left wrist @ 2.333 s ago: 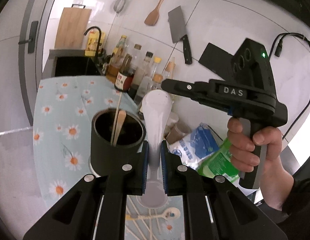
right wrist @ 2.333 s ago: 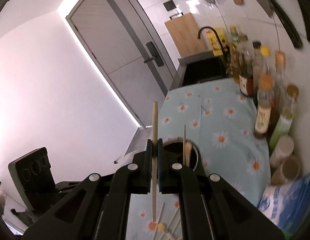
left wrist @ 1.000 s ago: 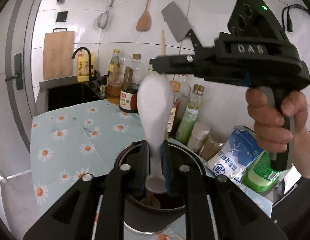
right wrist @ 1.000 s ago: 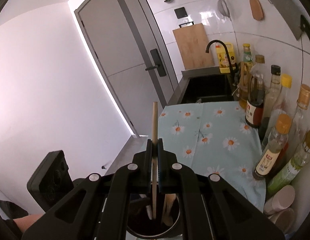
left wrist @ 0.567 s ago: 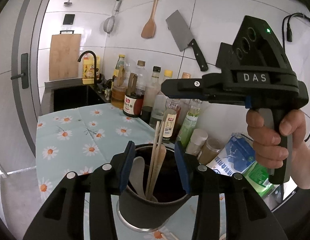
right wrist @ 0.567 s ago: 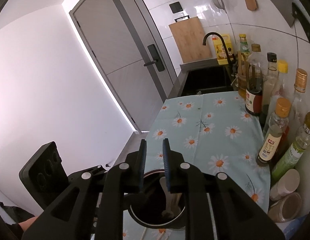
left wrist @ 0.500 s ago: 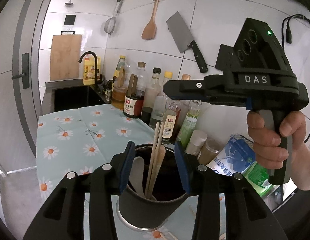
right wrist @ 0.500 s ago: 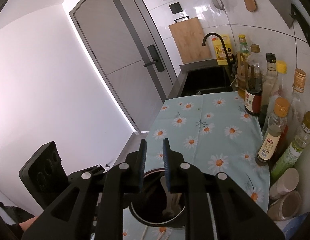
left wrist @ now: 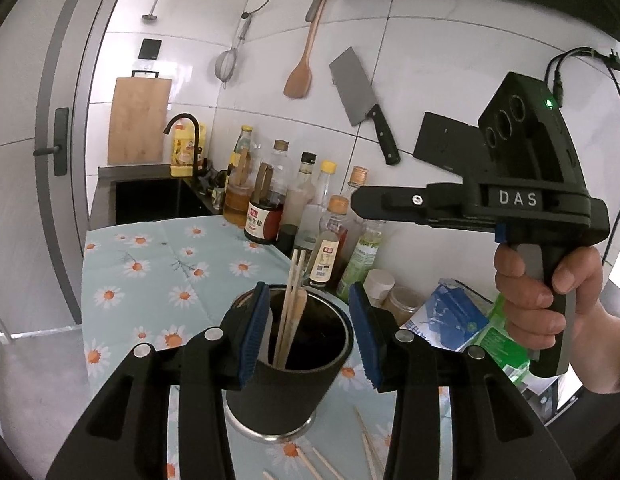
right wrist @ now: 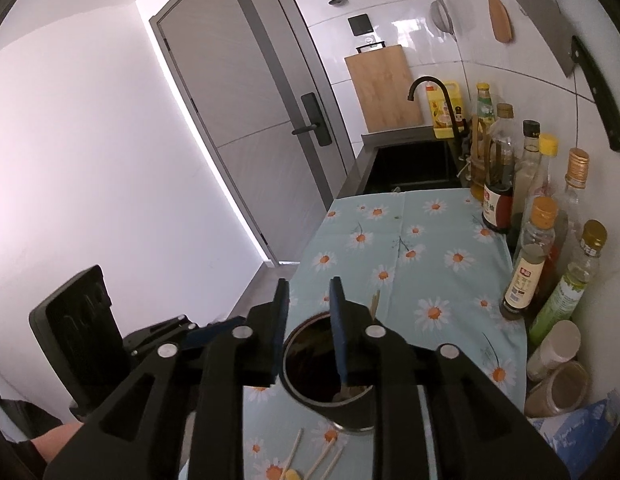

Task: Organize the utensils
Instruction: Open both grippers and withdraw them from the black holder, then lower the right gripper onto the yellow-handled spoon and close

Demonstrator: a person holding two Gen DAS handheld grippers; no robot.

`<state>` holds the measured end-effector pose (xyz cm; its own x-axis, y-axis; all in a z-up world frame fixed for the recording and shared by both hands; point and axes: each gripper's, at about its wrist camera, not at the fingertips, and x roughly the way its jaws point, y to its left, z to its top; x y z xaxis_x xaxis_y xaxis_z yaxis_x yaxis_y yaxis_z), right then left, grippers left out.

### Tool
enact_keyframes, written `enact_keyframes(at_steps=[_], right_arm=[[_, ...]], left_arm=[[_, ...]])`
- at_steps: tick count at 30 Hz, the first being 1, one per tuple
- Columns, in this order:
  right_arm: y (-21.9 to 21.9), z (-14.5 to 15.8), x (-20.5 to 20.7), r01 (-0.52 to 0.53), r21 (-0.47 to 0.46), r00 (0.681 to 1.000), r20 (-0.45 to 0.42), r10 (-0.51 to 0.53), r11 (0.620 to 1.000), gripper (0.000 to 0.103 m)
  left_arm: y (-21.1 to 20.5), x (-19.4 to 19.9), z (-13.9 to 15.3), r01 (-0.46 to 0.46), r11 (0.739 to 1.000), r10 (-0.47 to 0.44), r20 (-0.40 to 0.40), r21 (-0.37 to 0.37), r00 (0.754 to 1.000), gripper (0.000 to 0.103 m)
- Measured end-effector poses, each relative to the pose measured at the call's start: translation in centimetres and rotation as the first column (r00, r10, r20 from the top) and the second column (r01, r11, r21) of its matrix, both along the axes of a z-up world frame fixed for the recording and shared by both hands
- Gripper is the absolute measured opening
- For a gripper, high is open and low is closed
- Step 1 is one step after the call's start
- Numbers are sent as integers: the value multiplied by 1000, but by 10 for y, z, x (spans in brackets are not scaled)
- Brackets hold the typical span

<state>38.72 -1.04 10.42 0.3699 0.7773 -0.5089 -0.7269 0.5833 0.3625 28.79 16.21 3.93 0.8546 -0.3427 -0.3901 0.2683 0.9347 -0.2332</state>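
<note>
left gripper point(left wrist: 306, 334) is released, nothing between the pads, jaws standing apart in front of the black holder point(left wrist: 288, 364). right gripper point(right wrist: 308, 330) has just been opening, also empty, hovering over the holder rim.

closest to the cameras: loose wooden chopsticks point(left wrist: 365, 446) lie on the daisy tablecloth point(left wrist: 150, 272) just in front of the holder, several of them, plus what looks like a small yellow-tipped spoon point(right wrist: 292, 474) at the bottom edge of the right wrist view. can't count them exactly, they run out of frame.

holder sits on a metal base on the cloth. inside: two upright chopsticks point(left wrist: 290, 300), a wooden spoon handle and a pale white utensil against the near wall. so a few pieces are stowed.

my read: partway done. what's left is the scatter on the cloth, so the next pick is likely there.

behind: the row of sauce bottles point(left wrist: 266, 204) along the wall, then the sink point(left wrist: 150, 200) and the cutting board point(left wrist: 138, 120). the cleaver point(left wrist: 359, 94) and wooden spatula point(left wrist: 302, 68) hang on the tiles.
</note>
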Motion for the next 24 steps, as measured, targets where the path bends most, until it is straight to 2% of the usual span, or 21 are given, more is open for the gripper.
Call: enact_keyframes(at_steps=[11, 24], right_arm=[[-20, -9, -34, -26, -91, 999, 18, 28, 996, 29], [-20, -51, -59, -124, -216, 992, -33, 120, 968, 29]], left_arm=[[-1, -37, -8, -29, 999, 28, -71, -15, 997, 40], [-6, -63, -41, -58, 998, 51, -170, -34, 984, 40]])
